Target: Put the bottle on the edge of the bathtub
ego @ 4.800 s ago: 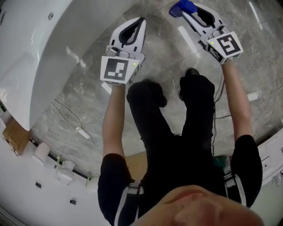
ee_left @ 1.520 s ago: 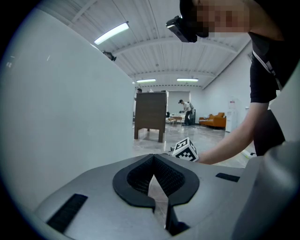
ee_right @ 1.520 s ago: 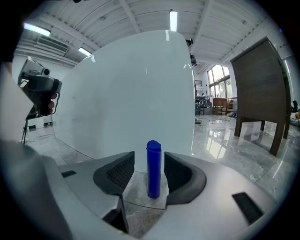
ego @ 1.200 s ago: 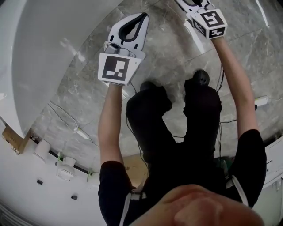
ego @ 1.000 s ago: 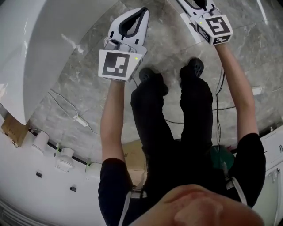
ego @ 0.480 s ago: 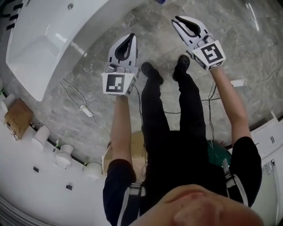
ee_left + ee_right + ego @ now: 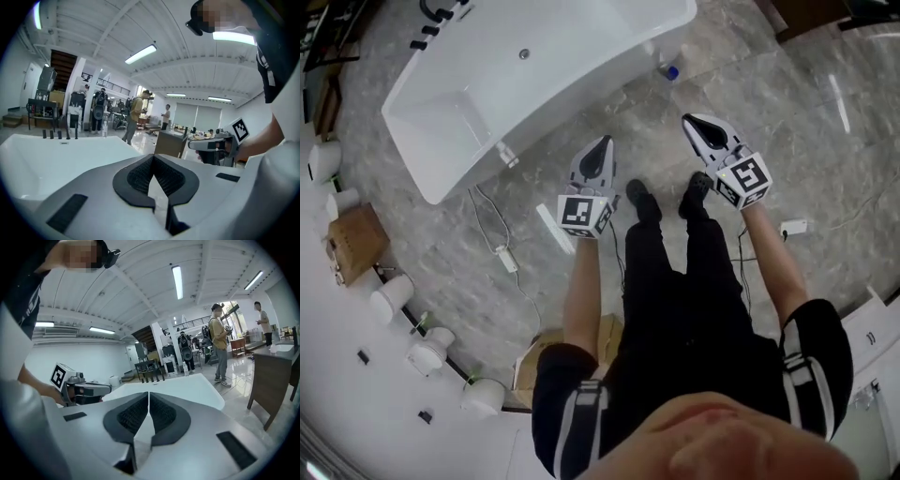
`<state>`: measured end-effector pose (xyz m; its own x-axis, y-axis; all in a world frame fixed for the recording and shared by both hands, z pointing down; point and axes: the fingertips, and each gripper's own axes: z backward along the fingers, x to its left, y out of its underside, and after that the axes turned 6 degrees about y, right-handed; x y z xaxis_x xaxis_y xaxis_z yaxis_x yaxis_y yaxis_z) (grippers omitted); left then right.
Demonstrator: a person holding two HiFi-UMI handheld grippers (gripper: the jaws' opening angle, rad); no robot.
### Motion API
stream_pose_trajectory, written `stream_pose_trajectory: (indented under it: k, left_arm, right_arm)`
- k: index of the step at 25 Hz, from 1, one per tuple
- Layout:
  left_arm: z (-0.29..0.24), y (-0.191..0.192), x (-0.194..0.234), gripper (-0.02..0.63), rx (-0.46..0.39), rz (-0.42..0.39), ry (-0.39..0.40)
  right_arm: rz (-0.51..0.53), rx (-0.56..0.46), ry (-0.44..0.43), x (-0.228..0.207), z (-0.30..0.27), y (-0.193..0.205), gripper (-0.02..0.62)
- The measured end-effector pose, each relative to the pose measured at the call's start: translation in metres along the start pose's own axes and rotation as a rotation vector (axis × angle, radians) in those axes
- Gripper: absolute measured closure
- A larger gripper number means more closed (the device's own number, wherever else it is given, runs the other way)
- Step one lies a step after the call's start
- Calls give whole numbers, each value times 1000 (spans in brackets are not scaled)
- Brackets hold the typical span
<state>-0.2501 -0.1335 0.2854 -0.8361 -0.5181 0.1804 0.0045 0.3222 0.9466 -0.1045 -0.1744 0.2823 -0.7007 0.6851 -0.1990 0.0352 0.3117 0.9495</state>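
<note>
Left gripper [image 7: 602, 142] risen; bottle [image 7: 671, 71] well apart

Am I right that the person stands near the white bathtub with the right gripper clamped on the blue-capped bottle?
Not quite. The right gripper holds nothing: its jaws have just closed together with nothing between them, as the right gripper view shows. The blue-capped bottle stands apart from it, by the end of the white bathtub, which the person does stand near.

The person wears a black short-sleeved shirt [image 7: 551, 375] with white stripes [image 7: 584, 412] on the sleeves, black trousers [image 7: 675, 291] and black shoes [image 7: 637, 200]. The left claw [image 7: 604, 141] and right claw [image 7: 690, 120] are white, with black ribbed pads [image 7: 140, 177] and a black-and-white marker cube [image 7: 584, 215] each
</note>
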Motion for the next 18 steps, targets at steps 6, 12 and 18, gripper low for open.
stream_pose_trajectory:
  k: [6,12,18]
  left_arm:
    - [48,-74,10,595,-64,3,-39]
    - [102,-132,-5,595,-128,-38,-29]
    - [141,-155,-13,595,-179,-35,-10]
  right_arm:
    - [62,-5,-13,45,0,-68,582]
    - [136,-44,-54,100,14,-121,583]
    - [163,-70,-61,136,19,-150,583]
